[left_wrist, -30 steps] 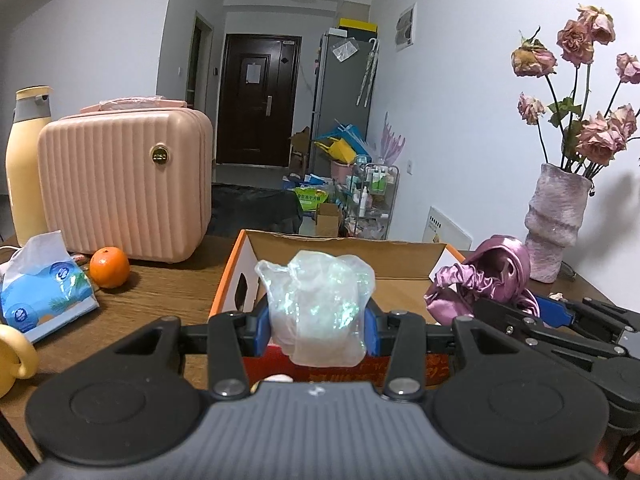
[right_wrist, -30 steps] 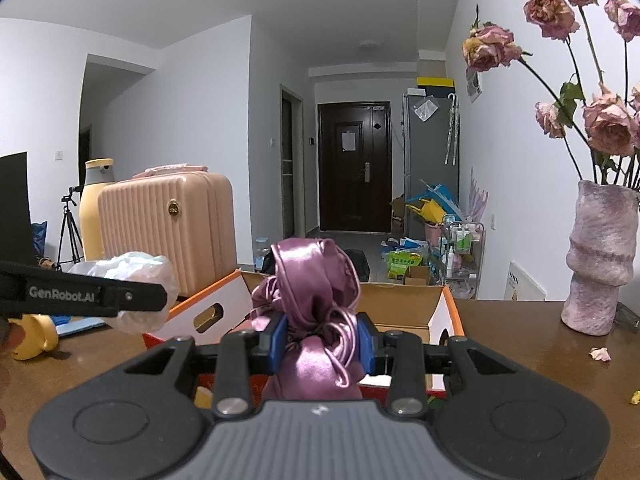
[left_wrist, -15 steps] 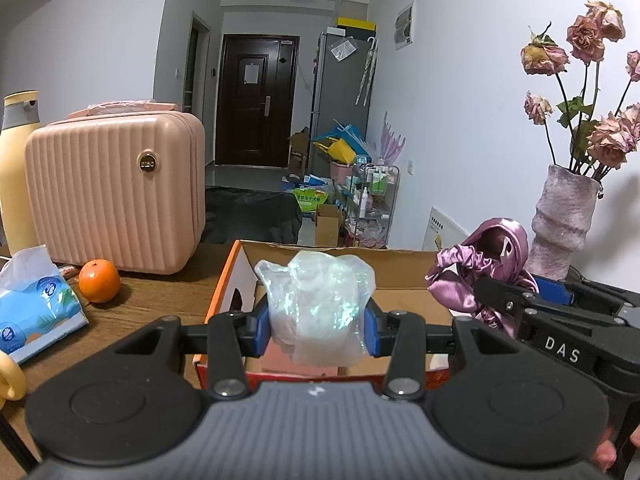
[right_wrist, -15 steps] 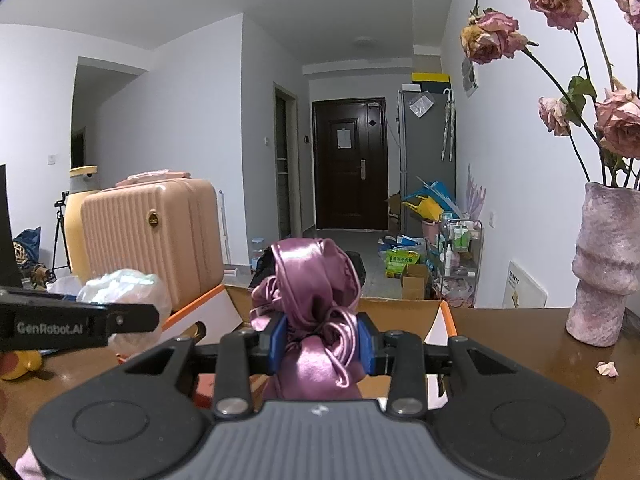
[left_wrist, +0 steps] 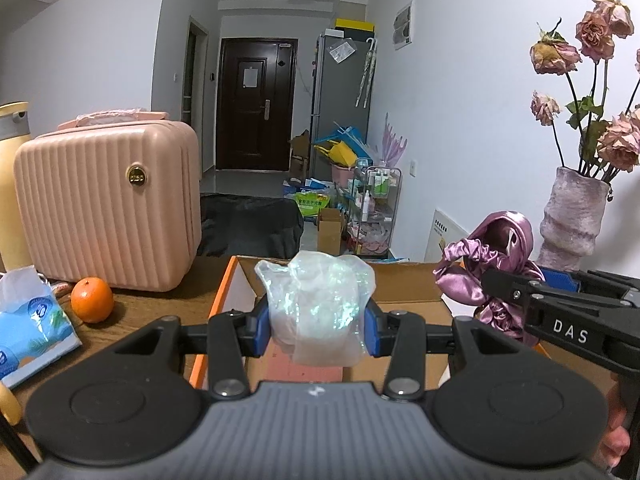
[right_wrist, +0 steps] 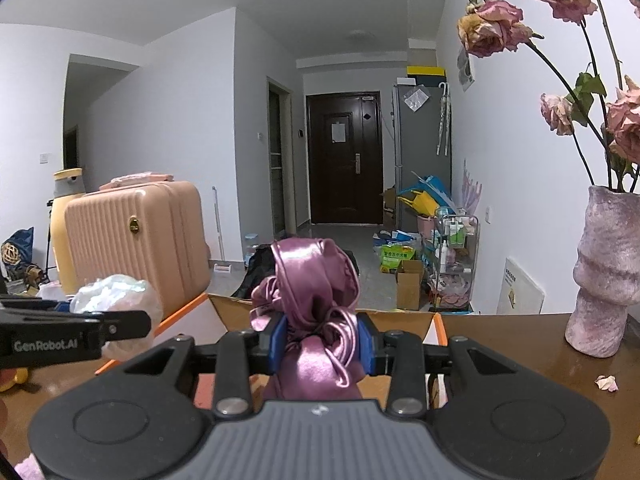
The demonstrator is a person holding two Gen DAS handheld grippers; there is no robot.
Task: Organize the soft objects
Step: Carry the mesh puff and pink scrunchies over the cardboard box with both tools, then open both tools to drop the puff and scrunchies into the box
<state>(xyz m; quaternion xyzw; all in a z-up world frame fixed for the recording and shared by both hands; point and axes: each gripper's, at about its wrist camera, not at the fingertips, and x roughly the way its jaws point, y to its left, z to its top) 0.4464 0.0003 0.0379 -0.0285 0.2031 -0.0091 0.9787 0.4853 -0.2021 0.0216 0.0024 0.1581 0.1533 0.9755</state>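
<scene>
Both jaws are clamped: your left gripper [left_wrist: 318, 322] pinches a crumpled clear bag [left_wrist: 316, 304] and your right gripper [right_wrist: 320, 342] a bunched purple satin cloth [right_wrist: 314, 320], each held above the open cardboard box [left_wrist: 404, 284] on the table [right_wrist: 500, 344].

A lived-in home: entrance door [left_wrist: 256, 104], fridge [left_wrist: 340, 100], pink suitcase [left_wrist: 108, 208], vase of dried roses [right_wrist: 604, 272].
</scene>
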